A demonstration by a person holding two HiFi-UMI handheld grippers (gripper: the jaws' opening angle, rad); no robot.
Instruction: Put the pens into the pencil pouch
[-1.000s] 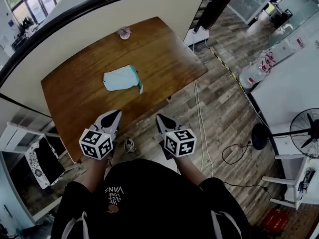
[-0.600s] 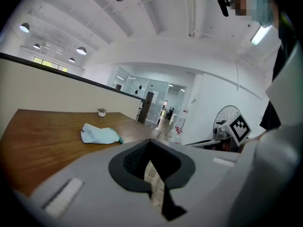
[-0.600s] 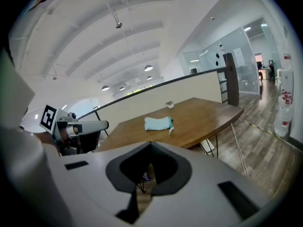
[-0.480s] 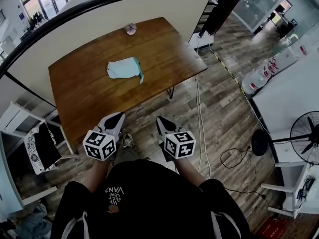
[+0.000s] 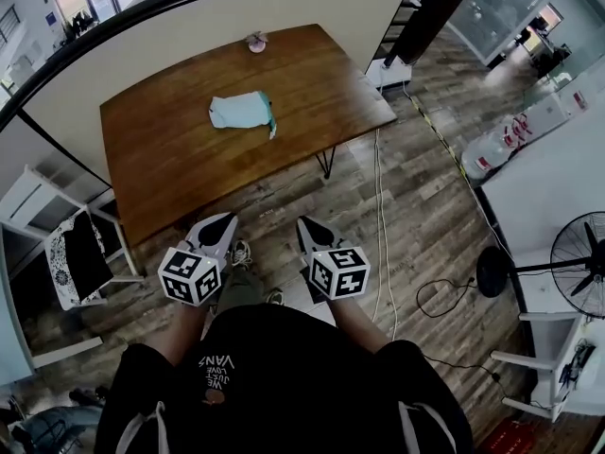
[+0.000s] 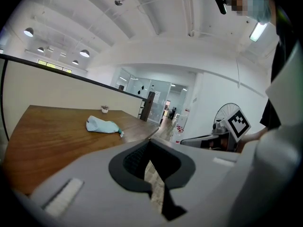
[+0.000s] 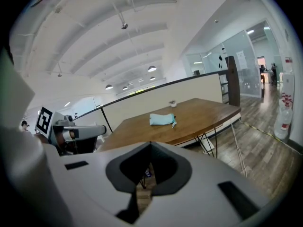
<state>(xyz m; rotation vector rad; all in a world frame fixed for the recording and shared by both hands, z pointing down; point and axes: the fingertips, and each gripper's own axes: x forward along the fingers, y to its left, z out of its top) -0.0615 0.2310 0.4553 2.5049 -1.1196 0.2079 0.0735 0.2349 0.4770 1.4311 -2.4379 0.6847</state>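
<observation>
A pale blue pencil pouch [image 5: 242,112] lies near the middle of a wooden counter [image 5: 161,173], with a small potted plant [image 5: 255,42] at the far edge behind it. A person stands on the plank floor [image 5: 416,216], well apart from the counter. The left gripper [image 5: 223,221] and right gripper [image 5: 305,224] are held side by side, pointing toward the counter. Both pairs of jaws are pressed together and hold nothing. A standing fan [image 5: 579,261] is off to the right.

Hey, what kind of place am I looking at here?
Probably an open-plan office or studio: glass-walled rooms, a wooden table beside a low partition, big water-cooler bottles and a standing fan.
</observation>
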